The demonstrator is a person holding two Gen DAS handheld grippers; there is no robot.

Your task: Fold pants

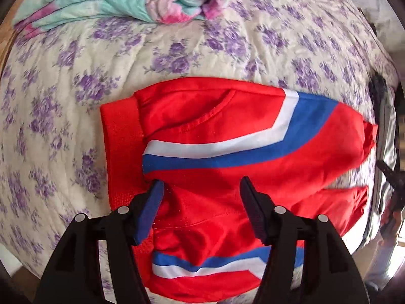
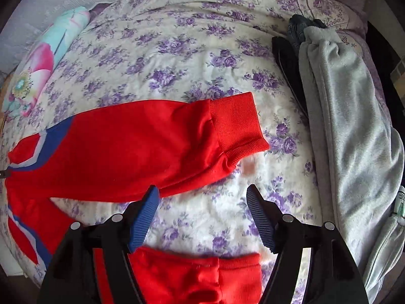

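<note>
Left wrist view: left gripper [image 1: 201,186] points steeply down over the red pants [image 1: 227,136] near the waistband, jaws apart, nothing clamped. Right gripper [image 2: 202,192] likewise open above the quilt [image 2: 192,50], between both cuffs. Beyond lie grey garments [image 2: 349,126].

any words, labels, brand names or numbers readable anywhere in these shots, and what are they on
None can be read in either view.
Red pants: only white and blue stripes, no logo or lettering showing.
Floral bedspread: purple flower print, no text.
Grey garment: plain, no tag visible.
Small white and green item at the right edge of the right wrist view: it may carry print, but it is cut off and too blurred to read.
</note>
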